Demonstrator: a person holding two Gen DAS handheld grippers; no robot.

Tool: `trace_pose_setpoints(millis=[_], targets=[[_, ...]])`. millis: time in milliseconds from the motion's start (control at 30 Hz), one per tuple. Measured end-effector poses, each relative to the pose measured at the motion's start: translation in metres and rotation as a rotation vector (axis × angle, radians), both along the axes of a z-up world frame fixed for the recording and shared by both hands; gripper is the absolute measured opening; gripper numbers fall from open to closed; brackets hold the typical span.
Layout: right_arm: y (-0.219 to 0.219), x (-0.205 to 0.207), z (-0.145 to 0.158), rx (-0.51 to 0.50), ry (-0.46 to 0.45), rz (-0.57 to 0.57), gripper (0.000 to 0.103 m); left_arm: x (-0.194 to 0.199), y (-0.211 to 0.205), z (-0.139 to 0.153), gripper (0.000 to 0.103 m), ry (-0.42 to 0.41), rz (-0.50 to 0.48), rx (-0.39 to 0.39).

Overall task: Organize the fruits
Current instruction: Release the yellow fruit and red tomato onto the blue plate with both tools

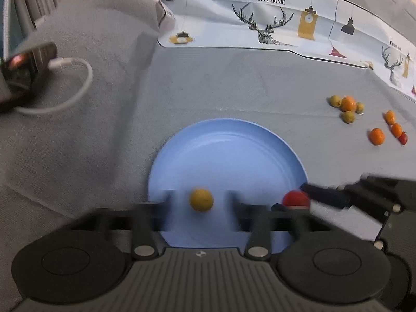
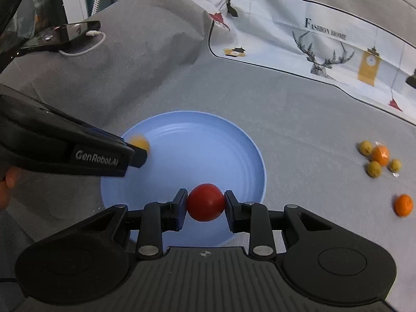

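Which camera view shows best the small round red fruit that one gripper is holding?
The right wrist view: the small round red fruit sits sharp and centred in the right gripper, over the blue plate. The left wrist view shows it blurred and partly hidden.

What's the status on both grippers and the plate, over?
Right gripper shut on red tomato over blue plate. Left gripper open, yellow fruit loose between fingers. Nothing blocking.

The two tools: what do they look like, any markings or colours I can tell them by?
Both are black plastic. The right tool has flat rectangular pads on linkage arms with silver pivot pins, two round discs and a ribbed grey centre plate. The left tool looks the same build, blurred; its side reads "GenRobot.AI" in white, with blue trim.
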State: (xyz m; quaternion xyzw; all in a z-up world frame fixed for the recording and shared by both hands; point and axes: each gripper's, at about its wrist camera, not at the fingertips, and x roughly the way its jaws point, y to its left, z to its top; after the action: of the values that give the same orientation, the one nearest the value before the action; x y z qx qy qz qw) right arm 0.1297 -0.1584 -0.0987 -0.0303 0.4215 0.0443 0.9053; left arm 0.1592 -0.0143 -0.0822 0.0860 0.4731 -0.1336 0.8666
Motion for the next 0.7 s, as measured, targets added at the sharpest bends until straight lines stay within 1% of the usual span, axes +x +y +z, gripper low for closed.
trace_pose_setpoints(millis=[33, 67, 100, 133, 167, 233, 267, 367, 433, 533, 700], targets=[[0.001, 0.002, 0.001, -0.008, -0.005, 0.006, 0.053, -0.004, 0.0, 0.006, 0.103, -0.044, 0.005, 0.008], [0.001, 0.003, 0.004, -0.017, -0.017, 0.003, 0.069, -0.011, 0.001, 0.013, 0.103, -0.099, 0.009, 0.005], [0.0, 0.002, 0.008, -0.024, -0.033, -0.005, 0.076, -0.019, 0.002, 0.02, 0.103, -0.144, -0.007, 0.006], [-0.001, -0.002, 0.012, -0.028, -0.047, -0.015, 0.083, -0.024, 0.0, 0.024, 0.103, -0.155, -0.028, 0.02], [-0.002, -0.006, 0.017, -0.028, -0.052, -0.021, 0.085, -0.03, 0.0, 0.028, 0.103, -0.159, -0.046, 0.037], [-0.004, -0.02, 0.024, -0.017, -0.039, -0.039, 0.09, -0.045, 0.001, 0.035, 0.103, -0.168, -0.047, 0.057], [-0.005, -0.029, 0.027, -0.005, -0.029, -0.052, 0.092, -0.054, 0.003, 0.038, 0.103, -0.175, -0.043, 0.06], [-0.003, -0.062, 0.034, 0.028, 0.009, -0.077, 0.094, -0.082, 0.008, 0.048, 0.103, -0.183, -0.02, 0.069], [0.002, -0.085, 0.039, 0.038, 0.013, -0.094, 0.097, -0.1, 0.013, 0.055, 0.103, -0.176, -0.005, 0.058], [0.008, -0.112, 0.05, 0.033, -0.016, -0.095, 0.1, -0.123, 0.017, 0.067, 0.103, -0.167, 0.007, 0.037], [0.01, -0.139, 0.074, 0.016, -0.111, -0.126, 0.102, -0.156, 0.019, 0.081, 0.103, -0.206, 0.029, 0.04]])
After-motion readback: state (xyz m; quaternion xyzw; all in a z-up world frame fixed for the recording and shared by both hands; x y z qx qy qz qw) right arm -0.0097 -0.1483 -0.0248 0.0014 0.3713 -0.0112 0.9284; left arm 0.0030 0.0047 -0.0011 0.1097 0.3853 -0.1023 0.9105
